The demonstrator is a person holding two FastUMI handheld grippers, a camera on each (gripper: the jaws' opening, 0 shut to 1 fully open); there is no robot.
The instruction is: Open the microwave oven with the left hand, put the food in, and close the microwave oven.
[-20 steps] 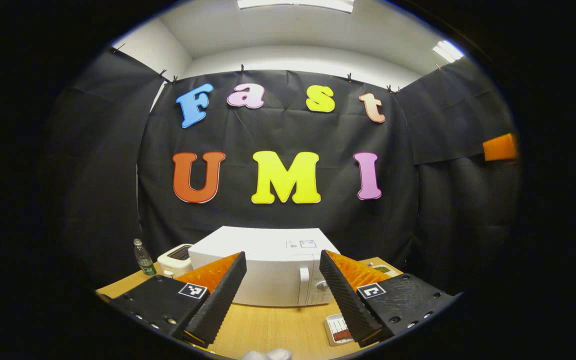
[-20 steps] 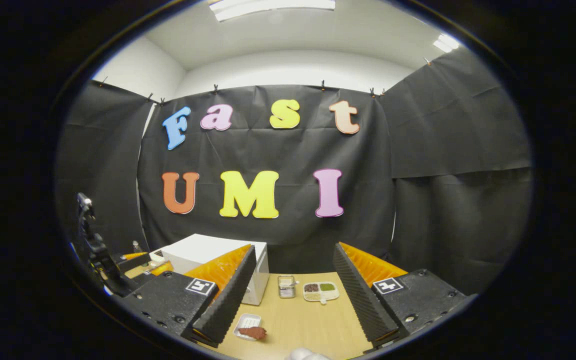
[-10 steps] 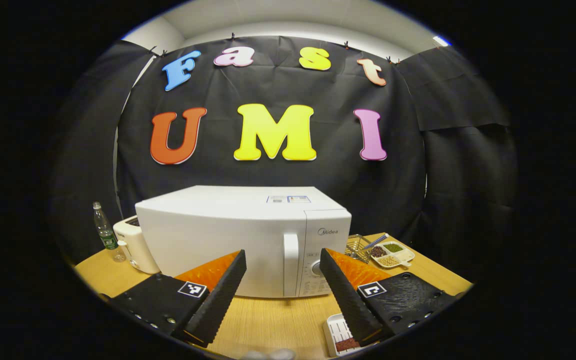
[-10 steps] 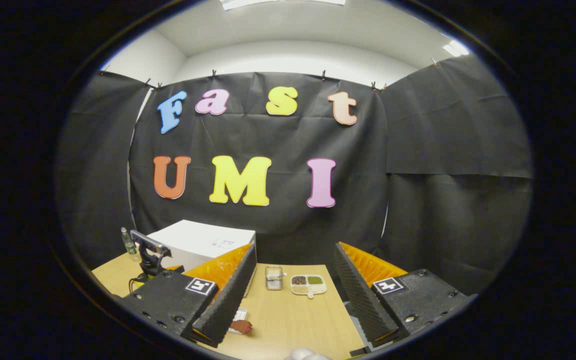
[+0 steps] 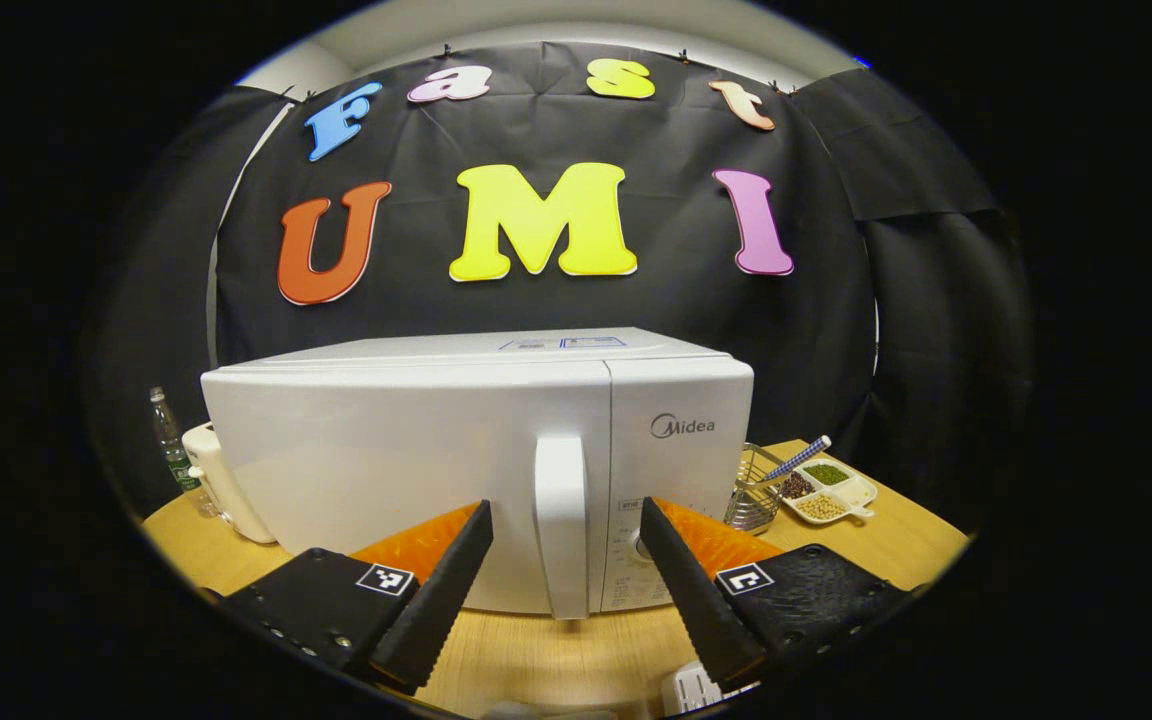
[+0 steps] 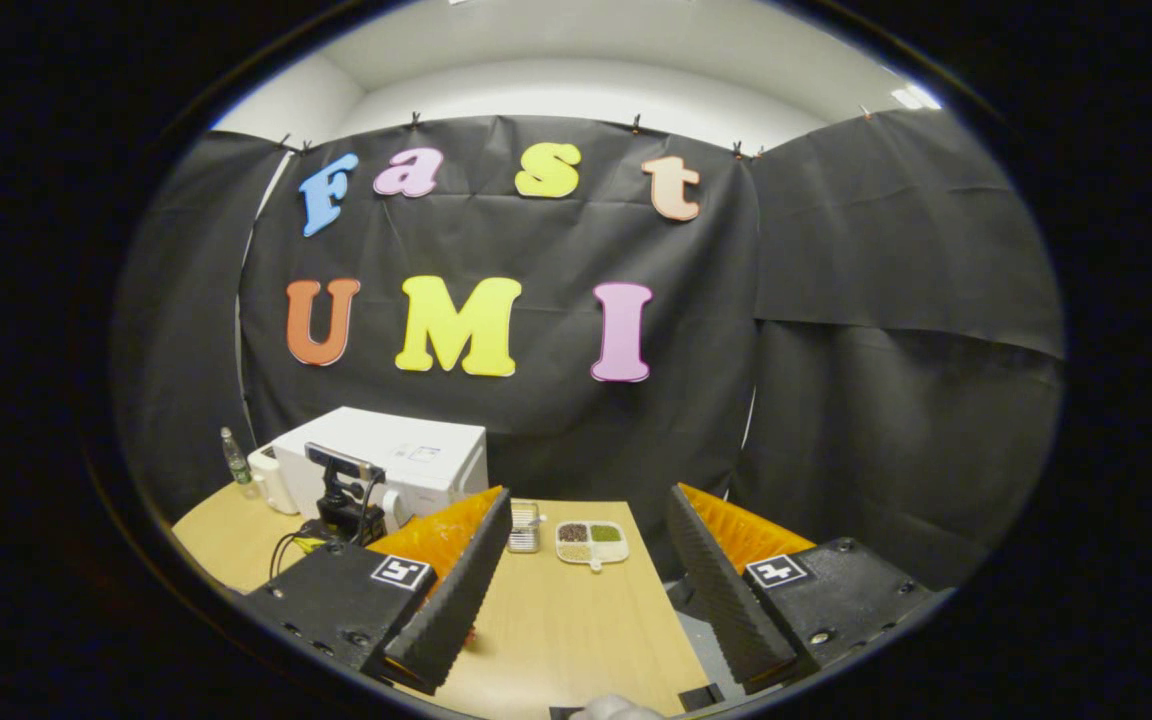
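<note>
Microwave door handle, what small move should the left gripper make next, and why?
Probably ease the left gripper a little farther forward, then shut on the handle. Its fingers stand open on either side of the upright handle, the microwave door looks closed, and it is hard to tell whether the tips have reached around the handle.

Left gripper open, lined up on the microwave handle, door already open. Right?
Not quite. The left gripper is open and lined up on the handle, but the microwave door is shut, flush with the front, as the left gripper view shows.
</note>
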